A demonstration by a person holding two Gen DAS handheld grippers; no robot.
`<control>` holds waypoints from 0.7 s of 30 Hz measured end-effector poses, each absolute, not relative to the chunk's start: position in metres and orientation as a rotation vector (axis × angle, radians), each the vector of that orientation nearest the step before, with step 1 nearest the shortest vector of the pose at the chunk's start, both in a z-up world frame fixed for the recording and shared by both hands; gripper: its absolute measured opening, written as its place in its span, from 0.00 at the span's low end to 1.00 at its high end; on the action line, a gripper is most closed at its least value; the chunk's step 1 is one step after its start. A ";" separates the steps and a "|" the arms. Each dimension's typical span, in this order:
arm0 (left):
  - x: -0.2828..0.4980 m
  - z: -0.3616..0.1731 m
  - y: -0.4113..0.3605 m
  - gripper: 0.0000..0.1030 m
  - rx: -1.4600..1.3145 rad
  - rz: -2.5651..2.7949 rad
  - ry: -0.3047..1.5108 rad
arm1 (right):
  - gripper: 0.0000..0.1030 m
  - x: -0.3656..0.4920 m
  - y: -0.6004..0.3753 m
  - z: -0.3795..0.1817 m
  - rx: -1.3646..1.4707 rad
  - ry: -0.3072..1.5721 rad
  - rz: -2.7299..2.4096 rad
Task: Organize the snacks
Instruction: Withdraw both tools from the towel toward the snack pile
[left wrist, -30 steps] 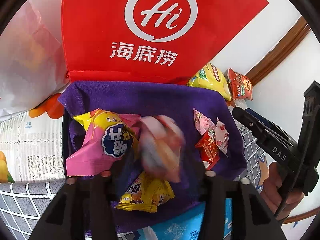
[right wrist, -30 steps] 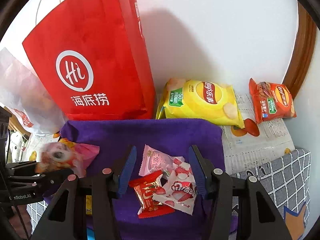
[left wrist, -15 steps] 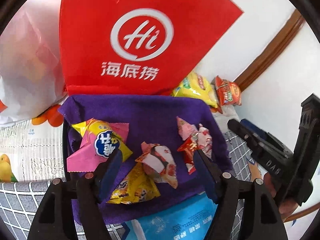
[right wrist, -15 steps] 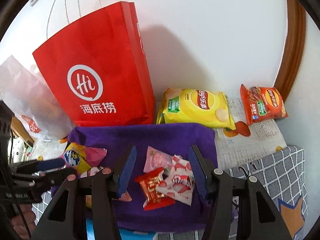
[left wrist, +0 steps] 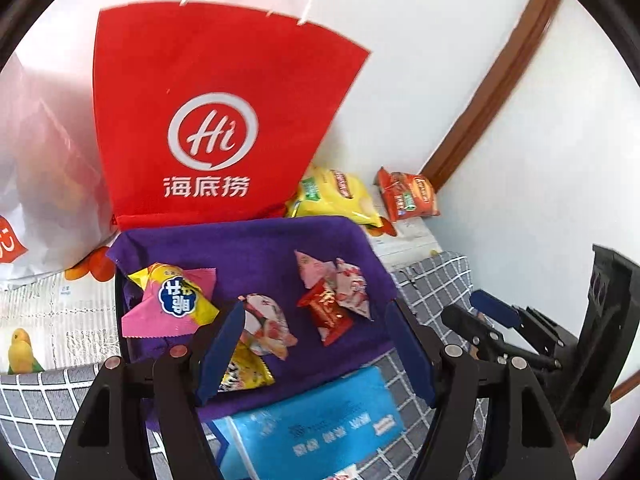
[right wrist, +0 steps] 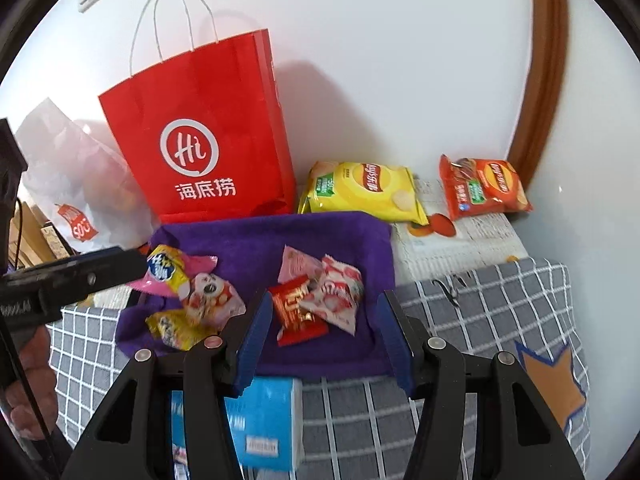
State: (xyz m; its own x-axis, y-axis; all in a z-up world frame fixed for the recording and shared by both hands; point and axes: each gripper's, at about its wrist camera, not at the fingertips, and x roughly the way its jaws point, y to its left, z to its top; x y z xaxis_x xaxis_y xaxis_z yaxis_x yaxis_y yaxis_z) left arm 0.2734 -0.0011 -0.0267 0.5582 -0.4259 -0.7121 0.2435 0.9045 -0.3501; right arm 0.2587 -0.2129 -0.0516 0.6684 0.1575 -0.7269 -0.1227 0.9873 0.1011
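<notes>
The white-and-red snack packet (left wrist: pixel 266 326) dropped from the left hand-held gripper (left wrist: pixel 316 344), now empty and spread, lies on the purple cloth (left wrist: pixel 256 248); the right hand-held gripper (right wrist: pixel 322 332) hovers parted, empty.

Snacks (left wrist: pixel 328 304) on cloth (left wrist: pixel 256 248), before bag (left wrist: pixel 208 120)

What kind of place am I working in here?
Likely a home, perhaps a bed or sofa corner against a wall: a grey checked cover, a red paper shopping bag, and a purple cloth with loose snacks.
</notes>
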 end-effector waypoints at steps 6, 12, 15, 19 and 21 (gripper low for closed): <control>0.249 -0.010 -0.012 0.69 -0.204 -0.413 0.873 | 0.53 0.222 -0.229 -0.040 0.038 0.792 0.115; 0.218 -0.007 -0.014 0.69 -0.157 -0.395 0.904 | 0.53 0.198 -0.234 -0.044 0.045 0.829 0.144; 0.206 -0.009 -0.006 0.69 -0.153 -0.367 0.907 | 0.53 0.189 -0.230 -0.050 0.048 0.843 0.162; 0.193 -0.018 0.012 0.69 -0.172 -0.318 0.938 | 0.53 0.174 -0.222 -0.061 0.043 0.858 0.180; 0.185 -0.023 0.021 0.69 -0.179 -0.290 0.949 | 0.53 0.169 -0.219 -0.067 0.044 0.867 0.191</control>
State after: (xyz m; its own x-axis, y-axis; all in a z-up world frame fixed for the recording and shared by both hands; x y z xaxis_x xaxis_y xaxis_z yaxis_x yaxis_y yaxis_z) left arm 0.1853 0.0208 -0.0229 0.5480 -0.3214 -0.7723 0.1657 0.9467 -0.2764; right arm 0.1689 -0.2186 -0.0666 0.6311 0.1844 -0.7535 -0.1489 0.9821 0.1156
